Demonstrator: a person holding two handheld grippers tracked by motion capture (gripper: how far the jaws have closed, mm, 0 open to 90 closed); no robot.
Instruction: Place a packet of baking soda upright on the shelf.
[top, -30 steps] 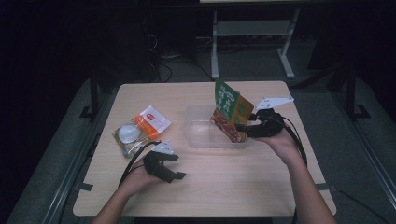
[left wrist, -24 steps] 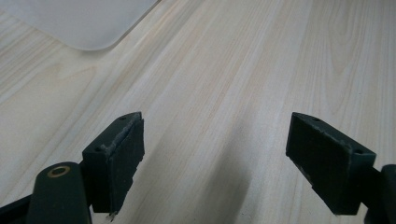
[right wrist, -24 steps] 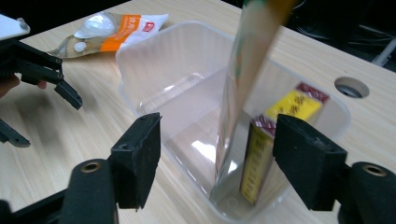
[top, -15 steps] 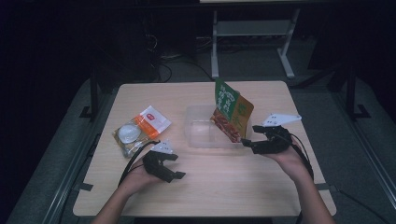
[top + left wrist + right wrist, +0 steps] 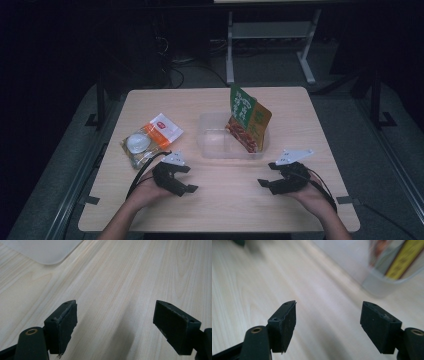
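Leaning upright against the right wall of the clear plastic tub [image 5: 212, 140], the green-and-orange snack packet [image 5: 247, 122] sits delivered; the right gripper [image 5: 267, 181], jaws just spread and empty, rests near it, while the left gripper [image 5: 187, 180] waits open, empty.

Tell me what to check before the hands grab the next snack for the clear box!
1. Right gripper empty, jaws open: ok.
2. Left gripper empty, jaws open: ok.
3. Green and orange packet stands tilted in the clear box: ok.
4. Room left in the box's left half: ok.
5. Orange and white packet and round-lidded packet lie free on the table: ok.
6. Tilted packet stable: cannot tell.
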